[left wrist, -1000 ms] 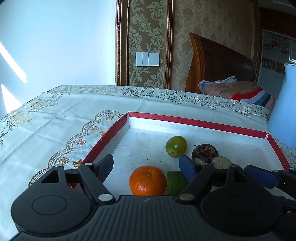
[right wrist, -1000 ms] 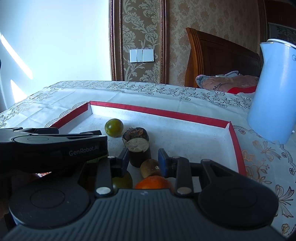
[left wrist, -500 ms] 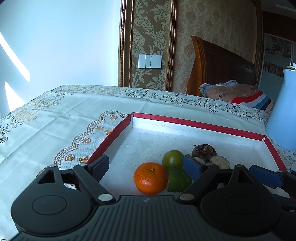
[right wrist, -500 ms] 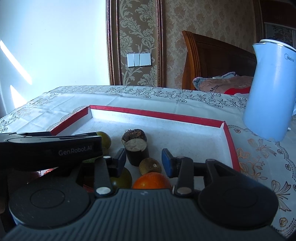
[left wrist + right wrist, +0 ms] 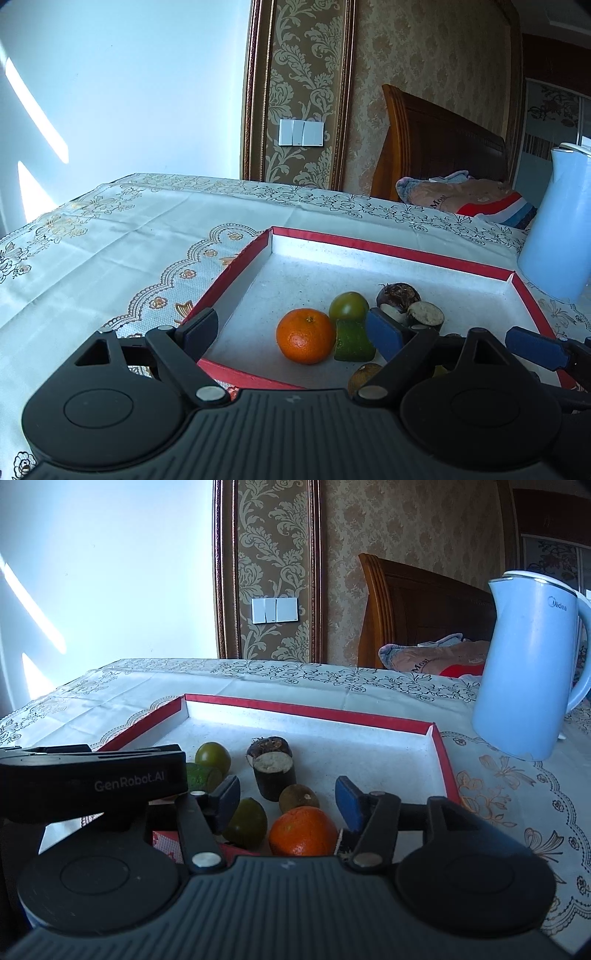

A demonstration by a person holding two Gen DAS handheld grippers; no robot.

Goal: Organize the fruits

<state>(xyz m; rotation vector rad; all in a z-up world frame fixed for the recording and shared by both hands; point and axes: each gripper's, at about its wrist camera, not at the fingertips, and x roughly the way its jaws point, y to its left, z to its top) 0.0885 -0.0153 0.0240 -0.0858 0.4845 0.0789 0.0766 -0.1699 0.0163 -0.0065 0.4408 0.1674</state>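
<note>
A red-rimmed white tray (image 5: pixel 388 248) (image 5: pixel 306 712) holds the fruit. In the left wrist view an orange (image 5: pixel 306 336) lies in it beside a green cut piece (image 5: pixel 352 341), a round green fruit (image 5: pixel 348 304), two dark brown pieces (image 5: pixel 398 294) (image 5: pixel 425 312) and a small brown fruit (image 5: pixel 364 373). My left gripper (image 5: pixel 291 328) is open and empty, just short of the orange. My right gripper (image 5: pixel 288 794) is open and empty above a second orange (image 5: pixel 303 830), a green fruit (image 5: pixel 246 822) and a brown kiwi-like fruit (image 5: pixel 298 798). A dark cut piece (image 5: pixel 274 771) stands beyond.
A pale blue kettle (image 5: pixel 528 664) (image 5: pixel 561 225) stands on the embroidered tablecloth (image 5: pixel 110 240) right of the tray. The left gripper's body (image 5: pixel 92 775) crosses the left of the right wrist view. A wooden headboard (image 5: pixel 439 147) and bedding lie behind the table.
Both grippers have pulled back and risen a little from the tray. The right gripper's fingers have spread wider. The fruit has not moved.
</note>
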